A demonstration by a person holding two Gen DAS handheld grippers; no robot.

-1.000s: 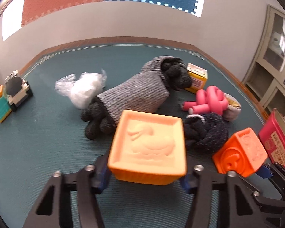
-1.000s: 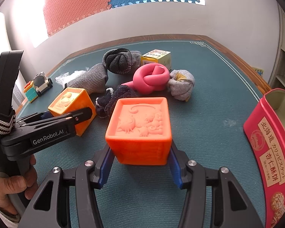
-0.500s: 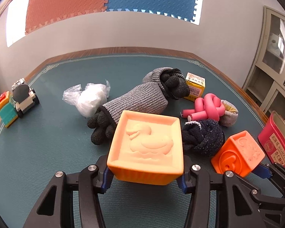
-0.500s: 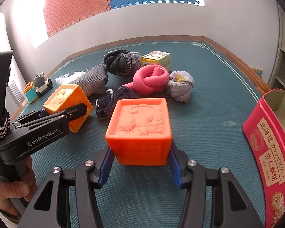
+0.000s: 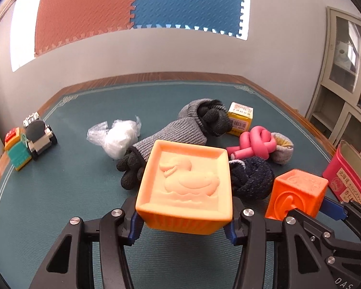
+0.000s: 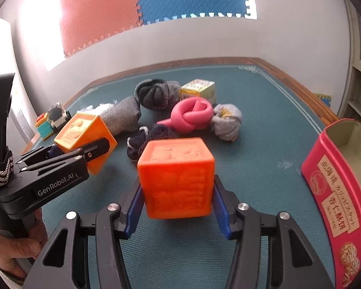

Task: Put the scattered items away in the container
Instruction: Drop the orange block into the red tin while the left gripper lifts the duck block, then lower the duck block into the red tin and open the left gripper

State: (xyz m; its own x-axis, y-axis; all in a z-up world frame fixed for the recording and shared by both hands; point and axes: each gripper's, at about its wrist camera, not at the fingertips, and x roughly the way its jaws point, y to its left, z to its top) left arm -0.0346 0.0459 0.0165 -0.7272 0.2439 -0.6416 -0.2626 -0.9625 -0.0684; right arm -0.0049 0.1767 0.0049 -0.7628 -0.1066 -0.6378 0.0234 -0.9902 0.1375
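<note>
My left gripper [image 5: 183, 221] is shut on a light orange duck block [image 5: 185, 183] and holds it above the green table; it also shows in the right wrist view [image 6: 84, 132]. My right gripper [image 6: 178, 207] is shut on a darker orange cube [image 6: 178, 178], also held above the table and seen in the left wrist view [image 5: 298, 192]. The red biscuit tin [image 6: 337, 187] stands open at the right, its lower part cut off by the view's edge.
On the table lie a grey sock [image 5: 180, 130], a dark blue sock ball [image 5: 250, 178], a pink knotted tube [image 5: 255, 142], a grey sock ball [image 6: 226, 120], a yellow box [image 5: 240, 118], a plastic bag [image 5: 118, 137] and toy cars [image 5: 36, 132].
Both grippers have risen with their blocks. The right gripper's cube has tilted so its front face shows more.
</note>
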